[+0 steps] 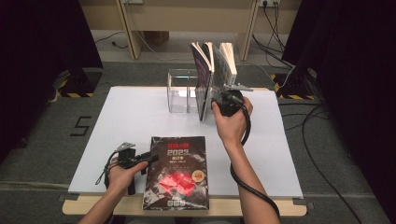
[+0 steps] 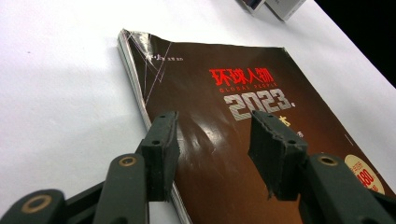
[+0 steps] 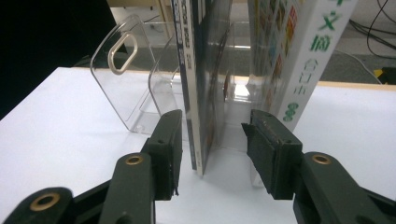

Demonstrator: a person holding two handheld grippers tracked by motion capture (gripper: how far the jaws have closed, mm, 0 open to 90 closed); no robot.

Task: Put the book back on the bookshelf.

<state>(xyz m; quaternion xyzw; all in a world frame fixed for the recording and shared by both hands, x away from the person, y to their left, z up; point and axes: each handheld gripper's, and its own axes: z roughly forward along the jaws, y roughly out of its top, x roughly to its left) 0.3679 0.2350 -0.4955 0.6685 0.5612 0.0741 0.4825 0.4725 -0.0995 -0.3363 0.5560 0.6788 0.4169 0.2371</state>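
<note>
High view: my left hand-held gripper [image 1: 148, 157] rests at the left edge of the dark magazine [image 1: 176, 172] lying flat at the near edge of the bench [image 1: 130, 116]. My right hand-held gripper [image 1: 215, 99] meets the upright books [image 1: 212, 70] in the clear rack [image 1: 180, 91].

Left gripper view: jaws spread, over the magazine's [image 2: 224, 140] cover near its spine.

Right gripper view: jaws spread either side of a standing dark book [image 3: 198, 93], not pressing it; a white book [image 3: 299, 56] stands just beside.

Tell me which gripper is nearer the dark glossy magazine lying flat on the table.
Left. The left gripper hovers at the dark glossy magazine's left edge; the right gripper is farther back by the upright books.
</note>
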